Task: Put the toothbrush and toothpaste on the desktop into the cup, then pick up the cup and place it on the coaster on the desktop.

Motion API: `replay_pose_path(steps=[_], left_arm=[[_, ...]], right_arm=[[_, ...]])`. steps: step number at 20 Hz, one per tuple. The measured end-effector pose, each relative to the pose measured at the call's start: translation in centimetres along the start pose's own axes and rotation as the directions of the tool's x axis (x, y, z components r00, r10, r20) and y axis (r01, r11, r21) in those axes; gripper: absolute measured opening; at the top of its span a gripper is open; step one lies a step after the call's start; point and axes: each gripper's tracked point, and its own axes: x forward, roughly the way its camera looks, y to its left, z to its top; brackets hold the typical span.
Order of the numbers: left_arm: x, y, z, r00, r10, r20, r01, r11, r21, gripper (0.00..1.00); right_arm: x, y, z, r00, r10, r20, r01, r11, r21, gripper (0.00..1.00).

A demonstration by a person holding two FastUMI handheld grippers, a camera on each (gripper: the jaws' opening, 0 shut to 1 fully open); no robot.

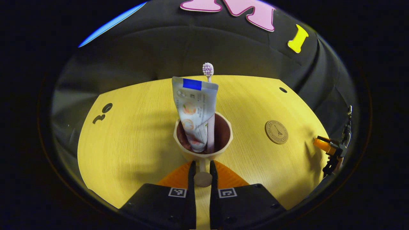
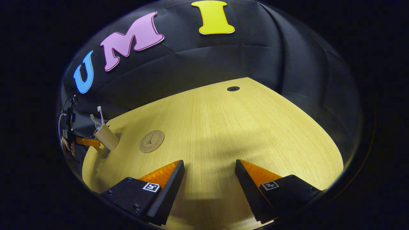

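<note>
Tabletop (image 2: 223, 127): yellow wood, black-walled booth. Coaster (image 1: 276, 132) at 3 o'clock of cup (image 1: 204, 150). Your left hand-held gripper (image 1: 202, 174) pinches the cup's handle; your right hand-held gripper (image 2: 209, 179) gapes, empty.

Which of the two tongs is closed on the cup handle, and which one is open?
The left tongs are closed on the handle of the cup, which holds the toothpaste and toothbrush. The right tongs are spread wide over the bare desktop, holding nothing.

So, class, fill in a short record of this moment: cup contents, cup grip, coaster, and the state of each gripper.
cup contents: toothbrush and toothpaste stand in the cup
cup grip: left gripper has its jaws closed on the cup's handle
coaster: coaster lies bare on the desktop, beside the cup
right gripper: right gripper has its jaws open, holding nothing
</note>
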Motion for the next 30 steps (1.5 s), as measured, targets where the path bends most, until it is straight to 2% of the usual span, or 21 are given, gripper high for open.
replay_pose_path(steps=[5,9,10,11,12,16,18,19,20,21,25,30], left_arm=[[-0.2,-0.1,0.2,0.999,0.035,0.010,-0.035,0.999,-0.021,0.19],[-1.3,-0.8,1.0,0.999,0.030,0.036,-0.029,0.999,-0.030,0.19],[-1.6,-1.2,1.5,0.999,0.022,0.048,-0.021,0.999,-0.025,0.19],[-1.7,-2.1,2.2,0.998,0.010,0.056,-0.008,1.000,-0.024,0.23],[-1.7,-3.1,2.8,0.998,-0.006,0.063,0.007,1.000,-0.022,0.19],[-0.8,-7.1,4.7,0.995,-0.044,0.087,0.043,0.999,0.016,0.19],[0.0,-10.2,5.4,0.992,-0.087,0.089,0.083,0.995,0.046,0.19],[0.5,-11.6,5.7,0.990,-0.110,0.088,0.105,0.993,0.061,0.23],[1.0,-13.1,5.7,0.988,-0.131,0.082,0.124,0.989,0.082,0.23],[1.5,-14.3,5.7,0.986,-0.144,0.080,0.136,0.985,0.108,0.19],[2.6,-18.7,5.3,0.978,-0.202,0.049,0.191,0.965,0.177,0.19],[3.4,-21.7,4.6,0.975,-0.222,0.023,0.210,0.948,0.237,0.19]], right_arm=[[-0.1,-0.7,0.3,1.000,-0.006,0.005,0.006,1.000,0.002,0.98],[-0.5,-1.6,0.6,1.000,-0.022,0.013,0.022,1.000,0.009,0.98],[-0.7,-1.7,0.8,0.999,-0.027,0.018,0.026,1.000,0.014,0.98],[-0.7,-1.8,1.0,0.999,-0.032,0.023,0.031,0.999,0.019,0.98],[-0.7,-1.9,1.2,0.999,-0.036,0.031,0.036,0.999,0.021,0.98],[-0.4,-2.3,1.5,0.998,-0.045,0.043,0.044,0.999,0.023,0.98],[-0.4,-2.1,1.4,0.998,-0.047,0.048,0.047,0.999,0.014,0.98],[-0.5,-2.1,1.3,0.998,-0.046,0.051,0.046,0.999,0.010,0.98],[-0.5,-2.0,1.2,0.998,-0.046,0.052,0.046,0.999,0.006,0.98],[-0.6,-1.9,1.1,0.998,-0.045,0.054,0.045,0.999,0.004,0.98],[-0.6,-2.0,0.9,0.997,-0.045,0.062,0.043,0.999,0.019,0.98],[-0.7,-2.6,1.3,0.996,-0.050,0.077,0.047,0.998,0.037,0.98]])
